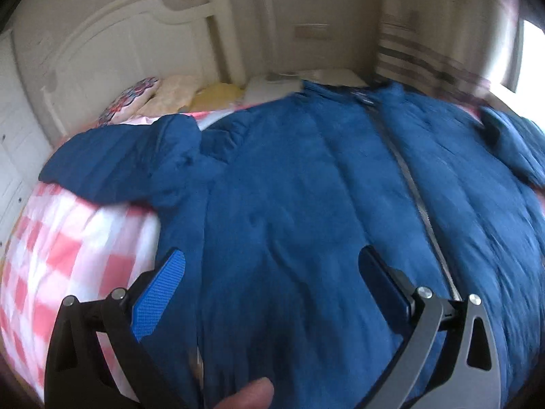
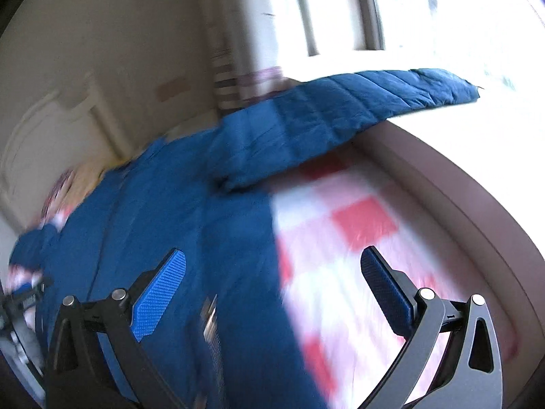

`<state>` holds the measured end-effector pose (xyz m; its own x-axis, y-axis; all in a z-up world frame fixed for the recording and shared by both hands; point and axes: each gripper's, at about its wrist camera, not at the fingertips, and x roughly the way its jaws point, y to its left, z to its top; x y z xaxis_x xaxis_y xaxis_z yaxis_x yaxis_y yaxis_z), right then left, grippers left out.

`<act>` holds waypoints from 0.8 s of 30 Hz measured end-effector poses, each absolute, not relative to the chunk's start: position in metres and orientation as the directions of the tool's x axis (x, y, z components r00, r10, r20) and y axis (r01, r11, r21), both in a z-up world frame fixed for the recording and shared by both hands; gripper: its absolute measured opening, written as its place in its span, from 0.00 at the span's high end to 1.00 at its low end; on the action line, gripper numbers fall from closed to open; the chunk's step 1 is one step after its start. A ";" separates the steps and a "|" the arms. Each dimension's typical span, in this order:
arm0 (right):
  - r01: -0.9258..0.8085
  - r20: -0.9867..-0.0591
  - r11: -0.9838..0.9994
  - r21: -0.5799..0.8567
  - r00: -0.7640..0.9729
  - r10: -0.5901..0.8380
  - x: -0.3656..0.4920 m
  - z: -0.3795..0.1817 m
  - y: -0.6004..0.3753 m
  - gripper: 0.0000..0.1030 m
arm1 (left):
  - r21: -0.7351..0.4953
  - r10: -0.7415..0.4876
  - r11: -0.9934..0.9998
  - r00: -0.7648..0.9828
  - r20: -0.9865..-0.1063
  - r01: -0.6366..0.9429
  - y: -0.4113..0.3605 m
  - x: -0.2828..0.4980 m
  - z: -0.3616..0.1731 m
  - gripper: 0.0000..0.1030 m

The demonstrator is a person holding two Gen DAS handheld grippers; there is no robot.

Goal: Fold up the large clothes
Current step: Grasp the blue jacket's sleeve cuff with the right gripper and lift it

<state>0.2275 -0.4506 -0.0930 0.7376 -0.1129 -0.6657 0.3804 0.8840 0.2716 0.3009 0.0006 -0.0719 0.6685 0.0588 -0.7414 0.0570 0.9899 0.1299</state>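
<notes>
A large, dark blue quilted puffer jacket [image 1: 306,184] lay spread front-up across the pink-and-white checked bedspread [image 1: 78,245], its silver zipper [image 1: 414,191] closed down the middle. One sleeve [image 1: 112,167] lay bent outward at the side; the other sleeve [image 2: 340,109] stretched straight toward the bed's edge.

white headboard [image 1: 112,51], bright window [image 2: 442,10], seemingly beige walls

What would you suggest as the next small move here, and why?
Probably close the right claw on the jacket edge beneath it: both claws are open, the jacket lies flat and zipped on the checked bedspread, and its sleeve still sticks outward.
</notes>
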 end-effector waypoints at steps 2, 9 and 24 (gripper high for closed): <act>0.420 -0.663 0.862 0.283 0.735 -0.141 0.252 -0.094 -0.471 0.04 | 0.117 0.067 0.993 0.661 -0.748 0.032 0.007 0.321 -0.081 0.02; 0.541 -0.682 0.763 0.355 0.708 -0.185 0.314 -0.108 -0.525 0.04 | -0.027 -0.025 1.000 0.616 -0.787 0.007 0.037 0.344 -0.105 0.02; -0.049 -0.512 0.994 -0.099 0.859 -0.009 0.336 -0.067 -0.314 0.78 | -0.083 -0.071 0.996 0.615 -0.785 0.008 0.044 0.344 -0.106 0.02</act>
<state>0.3358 -0.3139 -0.0673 0.8588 -0.0088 -0.5122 -0.0488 0.9939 -0.0990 0.3436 0.0435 -0.1061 0.6151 -0.0708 -0.7852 0.0083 0.9965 -0.0833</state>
